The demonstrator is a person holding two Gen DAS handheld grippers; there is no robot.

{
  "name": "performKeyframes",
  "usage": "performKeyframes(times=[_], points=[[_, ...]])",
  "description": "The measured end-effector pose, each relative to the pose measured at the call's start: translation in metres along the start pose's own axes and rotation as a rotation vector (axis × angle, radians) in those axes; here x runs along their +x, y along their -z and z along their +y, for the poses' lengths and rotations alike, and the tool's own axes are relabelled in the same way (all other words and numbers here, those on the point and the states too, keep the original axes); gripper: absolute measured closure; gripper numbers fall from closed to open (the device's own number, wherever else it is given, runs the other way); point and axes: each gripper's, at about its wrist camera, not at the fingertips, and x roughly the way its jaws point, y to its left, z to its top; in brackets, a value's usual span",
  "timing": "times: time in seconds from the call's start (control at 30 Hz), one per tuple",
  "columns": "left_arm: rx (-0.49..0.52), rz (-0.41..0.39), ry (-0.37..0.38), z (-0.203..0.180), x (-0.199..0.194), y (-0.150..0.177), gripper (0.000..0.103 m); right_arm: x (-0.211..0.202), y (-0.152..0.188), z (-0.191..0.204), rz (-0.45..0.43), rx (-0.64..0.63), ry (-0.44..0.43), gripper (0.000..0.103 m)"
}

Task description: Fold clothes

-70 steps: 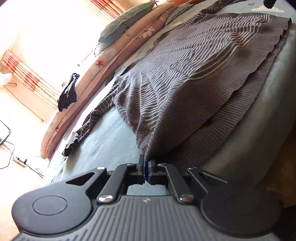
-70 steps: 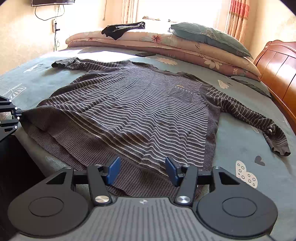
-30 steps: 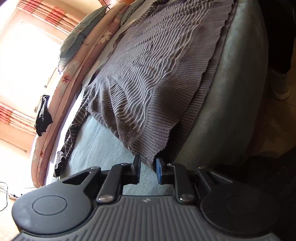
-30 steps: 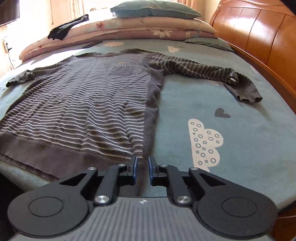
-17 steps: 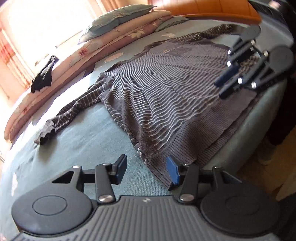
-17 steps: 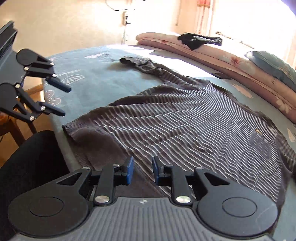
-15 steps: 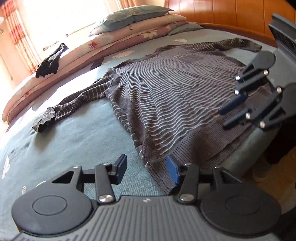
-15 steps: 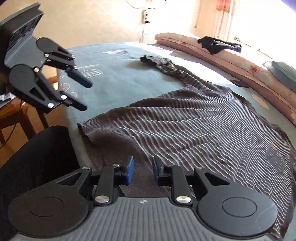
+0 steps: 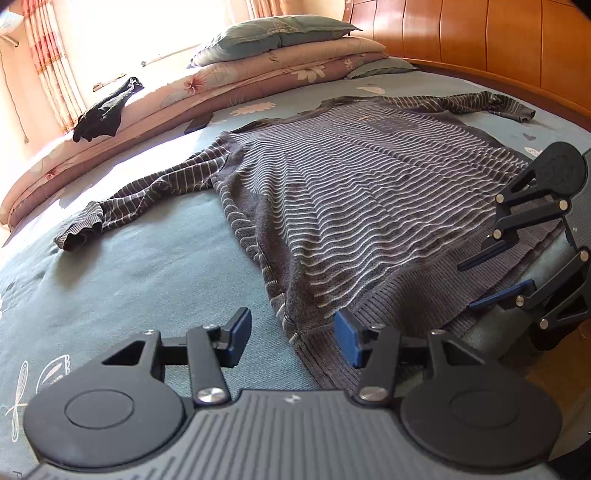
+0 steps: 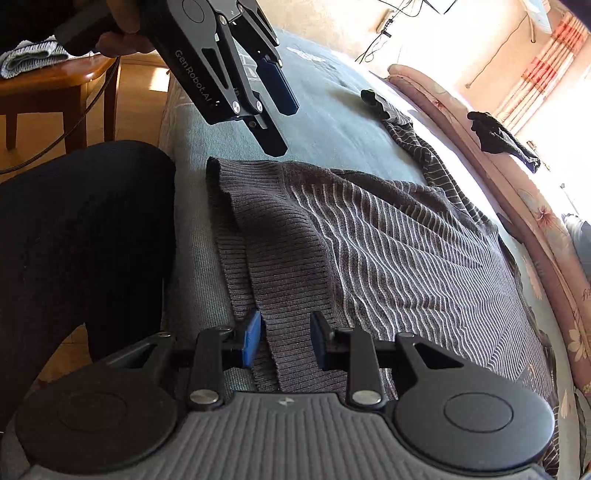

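Grey striped knit sweater (image 9: 369, 206) was laid flat; left tool (image 9: 291, 338) and right tool (image 10: 285, 341) were opening, ungripped; hem regrasp judged next.

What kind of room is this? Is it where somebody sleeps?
Yes, most likely a bedroom. A striped sweater lies spread on a big bed with a wooden headboard, and a pillow tops folded quilts by the curtained window.

Bare bedsheet (image 9: 155, 266) left of sweater (image 9: 369, 206) lies unobstructed.
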Motion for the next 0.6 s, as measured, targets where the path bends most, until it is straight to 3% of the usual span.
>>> performKeyframes(times=[0.07,0.13,0.6], points=[[-0.005,0.004,0.002,0.000,0.002,0.000,0.051,0.003,-0.001,-0.002,0.016,0.018,-0.008,0.074],[-0.011,0.001,0.006,-0.001,0.002,0.001,0.051,0.006,-0.006,-0.006,0.042,0.057,-0.033,0.101],[-0.028,-0.001,0.023,0.006,0.006,0.003,0.051,-0.024,0.018,-0.021,0.132,0.109,-0.168,0.102]])
